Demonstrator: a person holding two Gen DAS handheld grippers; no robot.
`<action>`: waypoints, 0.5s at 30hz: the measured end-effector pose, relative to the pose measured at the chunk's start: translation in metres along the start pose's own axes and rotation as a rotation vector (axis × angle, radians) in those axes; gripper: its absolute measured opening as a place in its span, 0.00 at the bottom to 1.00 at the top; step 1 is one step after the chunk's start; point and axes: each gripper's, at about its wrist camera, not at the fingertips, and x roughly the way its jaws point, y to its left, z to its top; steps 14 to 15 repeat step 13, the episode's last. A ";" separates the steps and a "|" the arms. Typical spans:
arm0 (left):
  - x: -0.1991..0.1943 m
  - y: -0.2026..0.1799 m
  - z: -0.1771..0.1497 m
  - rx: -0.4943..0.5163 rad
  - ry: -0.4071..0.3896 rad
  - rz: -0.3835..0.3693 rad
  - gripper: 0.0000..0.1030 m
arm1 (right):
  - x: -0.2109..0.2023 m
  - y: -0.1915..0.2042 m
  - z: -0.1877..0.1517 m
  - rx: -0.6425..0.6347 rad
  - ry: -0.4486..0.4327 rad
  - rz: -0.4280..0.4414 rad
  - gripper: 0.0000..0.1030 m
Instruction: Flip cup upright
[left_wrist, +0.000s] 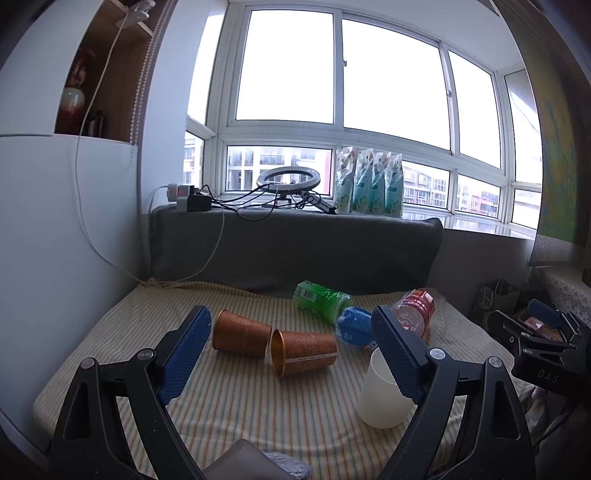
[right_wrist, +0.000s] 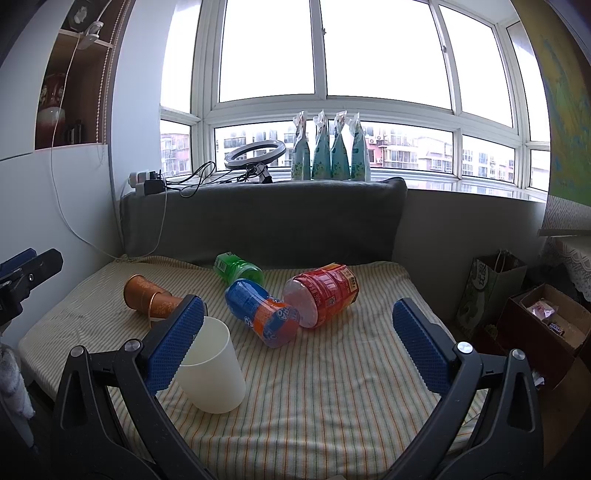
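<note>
Both tongs, left tongs (left_wrist: 288, 332) and right tongs (right_wrist: 297, 325), hang spread wide (pinching nothing) over the striped bed (right_wrist: 332, 398); white cup (right_wrist: 212, 373) stands lower left.

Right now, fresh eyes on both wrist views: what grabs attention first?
The bright colours: three bottles lie on their sides mid-mattress, the red bottle, the blue-orange bottle and the green bottle behind them. To their left lie two copper cups, also tipped over. Nearest, a white cup stands on the striped cover beside the open right claw.
</note>
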 end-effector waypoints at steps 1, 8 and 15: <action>0.000 0.000 0.000 0.001 0.001 0.000 0.86 | 0.000 0.000 0.000 0.000 0.000 0.000 1.00; 0.002 0.000 -0.001 0.009 0.006 -0.001 0.86 | 0.002 0.001 -0.002 0.000 0.009 0.003 1.00; 0.003 -0.003 -0.002 0.021 0.002 0.004 0.86 | 0.003 0.002 -0.004 -0.001 0.012 0.003 1.00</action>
